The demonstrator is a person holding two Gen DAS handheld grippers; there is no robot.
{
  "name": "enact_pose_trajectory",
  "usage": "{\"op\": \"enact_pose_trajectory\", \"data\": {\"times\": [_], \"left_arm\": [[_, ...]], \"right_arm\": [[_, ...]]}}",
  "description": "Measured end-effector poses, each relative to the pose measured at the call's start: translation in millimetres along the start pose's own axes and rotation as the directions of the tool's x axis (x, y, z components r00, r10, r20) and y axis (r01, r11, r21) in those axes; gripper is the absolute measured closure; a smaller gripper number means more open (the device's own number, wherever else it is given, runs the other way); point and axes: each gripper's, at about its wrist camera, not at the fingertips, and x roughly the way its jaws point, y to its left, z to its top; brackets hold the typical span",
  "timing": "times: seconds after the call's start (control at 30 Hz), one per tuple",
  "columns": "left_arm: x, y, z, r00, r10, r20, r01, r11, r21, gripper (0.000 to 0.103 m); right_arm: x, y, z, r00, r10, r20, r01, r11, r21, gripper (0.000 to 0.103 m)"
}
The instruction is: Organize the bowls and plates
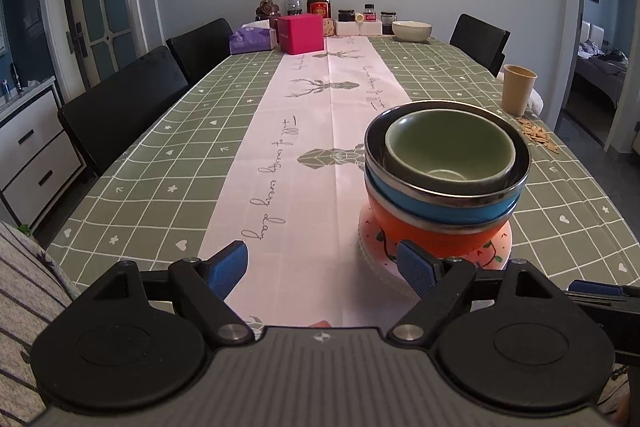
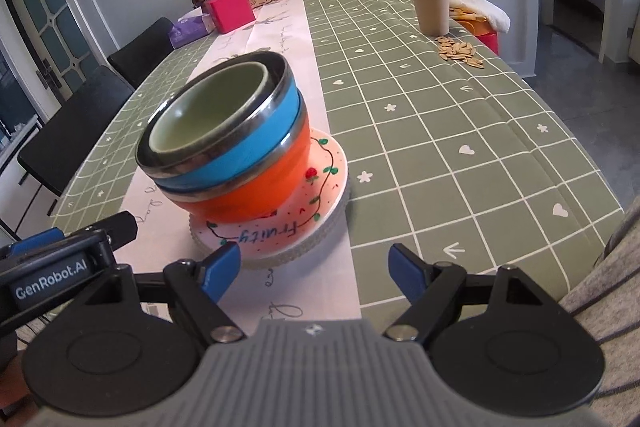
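Illumination is dim, diffuse daylight. Fisheye distortion curves both views' edges. Beyond the fingers (image 2: pixel 218 269), the stacked bowls (image 2: pixel 224 143) show slight blur; shadows remain soft.

My left gripper (image 1: pixel 322 269) points forward and downward, its blue-padded fingers (image 1: pixel 226 269) spread wide with nothing between them. My right gripper (image 2: pixel 314 271) is angled down likewise, jaws wide apart and empty, its blue pads (image 2: pixel 404 271) clear of any contact. The two grippers sit side by side, the left one's body just entering the right wrist view at its left edge, and a striped sleeve (image 2: pixel 608 291) shows beside each.
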Motion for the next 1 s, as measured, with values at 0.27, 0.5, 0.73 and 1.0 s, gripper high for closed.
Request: {"op": "enact_pose_trajectory", "data": {"times": [0.27, 0.5, 0.73, 1.0], "left_arm": [[2.1, 1.5, -2.4, 1.0, -0.004, -0.026, 0.004, 1.0, 0.0, 0.004], [2.0, 1.8, -2.6, 1.0, -0.008, -0.026, 0.008, 1.0, -0.004, 0.005], [3.4, 1.8, -2.5, 0.999, -0.009, -0.031, 0.009, 1.0, -0.005, 0.005], [5.0, -0.4, -3.7, 0.999, -0.006, -0.039, 0.007, 1.0, 0.006, 0.006]], "right_arm": [[5.8, -0.7, -3.3, 1.0, -0.005, -0.025, 0.005, 1.0, 0.0, 0.023], [7.0, -1.4, -3.9, 0.999, 0.002, -0.036, -0.002, 1.0, 0.011, 0.023], [6.7, -2.2, -3.7, 0.999, 0.004, -0.036, -0.003, 1.0, 0.019, 0.023], [3.1, -2.6, -2.4, 1.0, 0.009, -0.02, -0.009, 1.0, 0.019, 0.023]]}}
